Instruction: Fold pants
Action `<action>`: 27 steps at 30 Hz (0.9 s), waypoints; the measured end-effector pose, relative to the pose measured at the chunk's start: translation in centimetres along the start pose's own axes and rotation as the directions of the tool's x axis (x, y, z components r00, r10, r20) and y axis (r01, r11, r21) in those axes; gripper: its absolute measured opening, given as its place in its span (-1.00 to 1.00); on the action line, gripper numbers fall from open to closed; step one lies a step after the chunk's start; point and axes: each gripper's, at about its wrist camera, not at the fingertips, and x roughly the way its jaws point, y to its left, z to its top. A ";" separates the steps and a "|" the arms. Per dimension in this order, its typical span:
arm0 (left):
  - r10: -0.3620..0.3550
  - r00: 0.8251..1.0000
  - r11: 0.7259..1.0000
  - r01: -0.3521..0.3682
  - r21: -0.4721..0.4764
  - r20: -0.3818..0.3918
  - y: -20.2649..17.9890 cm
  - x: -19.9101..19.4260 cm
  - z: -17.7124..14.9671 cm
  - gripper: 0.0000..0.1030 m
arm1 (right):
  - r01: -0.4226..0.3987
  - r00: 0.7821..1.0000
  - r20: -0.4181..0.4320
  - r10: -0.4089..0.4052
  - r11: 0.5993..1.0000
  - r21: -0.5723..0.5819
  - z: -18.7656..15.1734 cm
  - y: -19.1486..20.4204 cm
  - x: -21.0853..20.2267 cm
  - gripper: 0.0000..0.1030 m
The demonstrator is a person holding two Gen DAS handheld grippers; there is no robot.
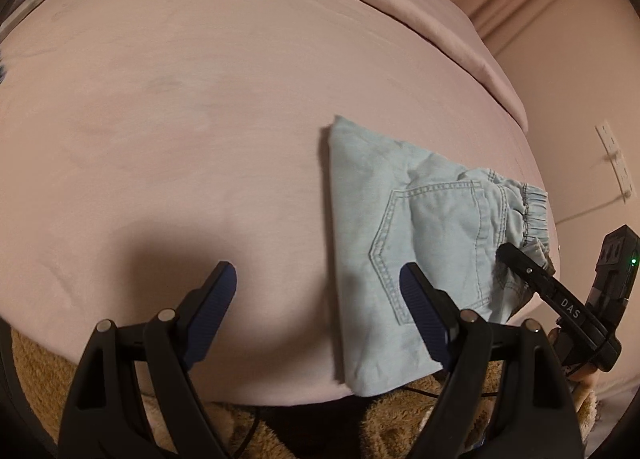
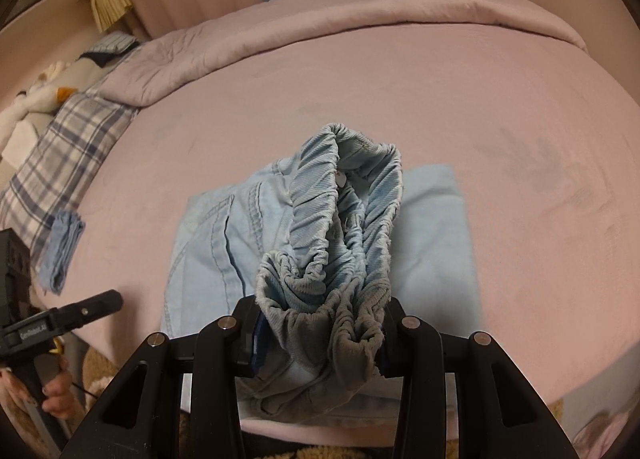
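The light blue denim pants lie partly folded on the pink bed, near its front right edge. My left gripper is open and empty, just above the bed beside the pants' left edge. My right gripper is shut on the pants' bunched elastic waistband and holds it lifted above the flat folded part. The right gripper also shows in the left wrist view, at the waistband.
A plaid pillow and a small folded blue cloth lie at the bed's left side. A rolled pink duvet runs along the far edge. A brown fuzzy rug lies below the front edge. A wall stands to the right.
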 end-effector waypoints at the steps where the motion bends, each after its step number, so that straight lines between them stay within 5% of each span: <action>1: -0.003 1.000 1.000 0.004 0.008 -0.003 -0.3 0.3 0.1 0.61 | 0.008 1.000 0.005 -0.009 1.000 0.009 0.0 -0.3 -0.1 -0.21; 14: -0.070 0.991 0.997 0.072 0.010 -0.116 -3.3 7.1 1.3 0.37 | 0.054 0.998 -0.046 -0.049 0.992 0.110 -1.0 -4.5 1.8 -0.21; 23: -0.071 0.992 0.997 0.073 0.018 -0.106 -3.7 7.4 1.2 0.39 | 0.083 0.995 -0.062 -0.076 0.990 0.117 -0.9 -4.4 2.9 -0.21; 27: -0.060 0.993 0.998 0.063 0.025 -0.097 -3.7 7.0 0.2 0.39 | 0.148 0.988 -0.051 -0.143 0.982 0.115 -1.1 -4.6 1.7 0.15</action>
